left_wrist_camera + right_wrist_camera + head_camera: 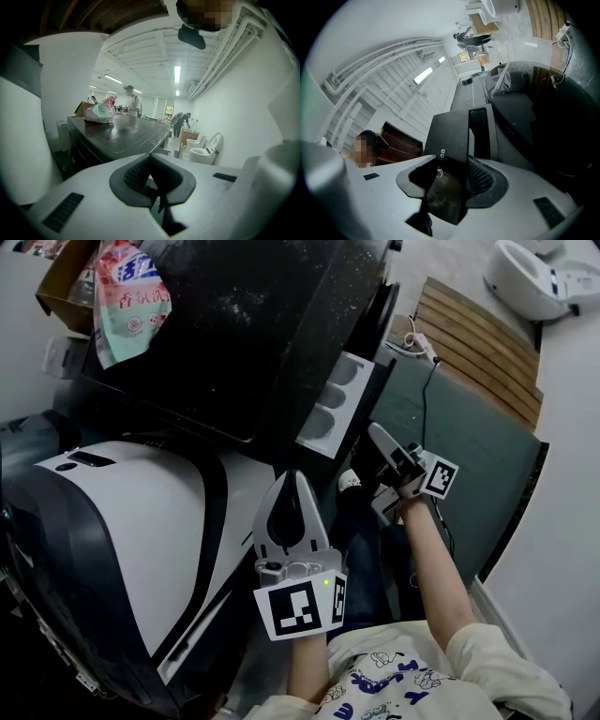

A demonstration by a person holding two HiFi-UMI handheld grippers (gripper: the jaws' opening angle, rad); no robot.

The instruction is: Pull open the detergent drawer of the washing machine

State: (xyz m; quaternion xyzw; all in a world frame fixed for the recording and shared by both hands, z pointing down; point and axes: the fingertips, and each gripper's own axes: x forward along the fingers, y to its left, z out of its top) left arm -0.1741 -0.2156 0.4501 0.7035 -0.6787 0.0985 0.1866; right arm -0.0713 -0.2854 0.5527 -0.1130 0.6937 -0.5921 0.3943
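Note:
The black washing machine [234, 343] fills the top of the head view. Its detergent drawer [330, 407] stands pulled out toward me, white compartments showing. My right gripper [380, 448] is shut on the drawer's black front panel [452, 136], which stands between the jaws of that gripper [450, 173] in the right gripper view. My left gripper [292, 486] hangs lower, left of the drawer, shut with nothing in it. In the left gripper view the jaws of the left gripper [151, 180] meet, and the machine's dark top [126, 133] lies beyond.
A detergent bag [127, 292] and a cardboard box [58, 277] rest on the machine's top. A large white and black appliance [122, 549] stands at the left. A green mat [469, 456], a wooden slat platform [478, 338], a cable [427, 381] and a toilet [539, 277] lie to the right.

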